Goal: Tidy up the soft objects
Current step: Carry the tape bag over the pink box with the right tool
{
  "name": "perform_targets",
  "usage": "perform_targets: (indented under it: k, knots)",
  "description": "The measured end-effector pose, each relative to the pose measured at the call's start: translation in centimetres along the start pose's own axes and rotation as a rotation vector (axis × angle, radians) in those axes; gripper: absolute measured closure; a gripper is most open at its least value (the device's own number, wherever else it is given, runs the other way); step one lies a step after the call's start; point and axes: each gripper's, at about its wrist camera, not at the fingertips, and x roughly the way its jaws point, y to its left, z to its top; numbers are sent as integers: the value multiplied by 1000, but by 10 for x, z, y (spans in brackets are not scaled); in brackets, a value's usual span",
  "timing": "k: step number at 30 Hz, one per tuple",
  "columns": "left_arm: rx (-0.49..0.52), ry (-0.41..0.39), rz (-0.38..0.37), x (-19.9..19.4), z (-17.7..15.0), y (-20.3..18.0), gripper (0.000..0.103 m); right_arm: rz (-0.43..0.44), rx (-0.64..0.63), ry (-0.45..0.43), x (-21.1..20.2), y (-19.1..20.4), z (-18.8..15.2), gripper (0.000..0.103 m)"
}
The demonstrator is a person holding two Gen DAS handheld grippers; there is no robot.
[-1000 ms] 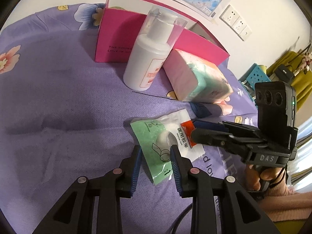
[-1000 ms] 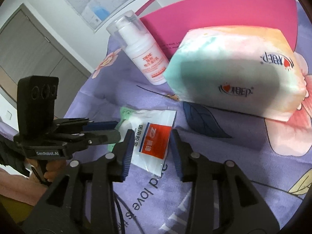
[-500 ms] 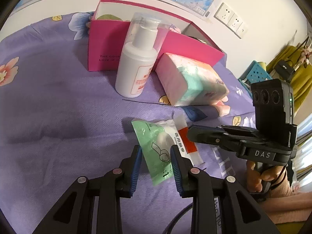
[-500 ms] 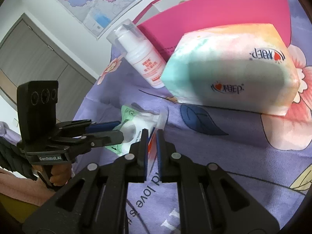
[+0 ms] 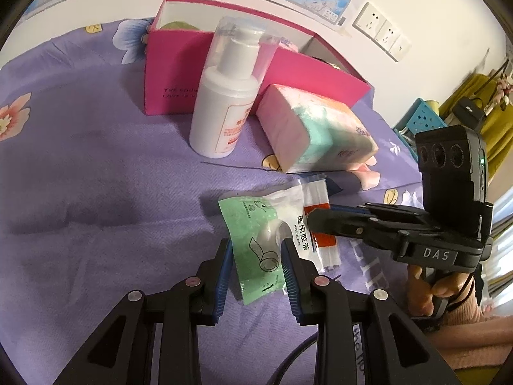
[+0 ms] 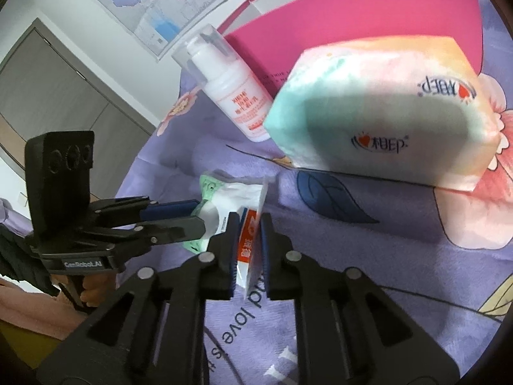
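Grippers, two: right gripper [image 6: 246, 247] clamped on one tape packet [image 5: 272, 224], left gripper [image 5: 256, 268] agape astride it.

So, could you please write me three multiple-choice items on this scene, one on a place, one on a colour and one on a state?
1. Where does the tissue pack lie?
A. inside the pink box
B. on the purple sheet in front of the pink box
C. under the bottle

2. What colour is the box behind the white bottle?
A. pink
B. yellow
C. black

3. How does the right claw stand to the tape packet?
A. wide open and clear of it
B. closed on its red-and-white end
C. resting on the tissue pack

Answers: 1 B, the pack rests on the sheet by the box's front wall. 2 A, its outer walls are bright pink. 3 B, the right wrist view shows both fingers pressed on the packet's edge.
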Motion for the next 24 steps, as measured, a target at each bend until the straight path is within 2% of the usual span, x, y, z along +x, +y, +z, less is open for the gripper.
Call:
perform_targets:
  k: [3,24]
  knots:
    - [13,-12,1,-4,2,-4,73,-5,-15,-15,-6,6,1,93]
    - [111,-110,-21,-32,32,-35,72,-28,-70,-134,-51,23,10,93]
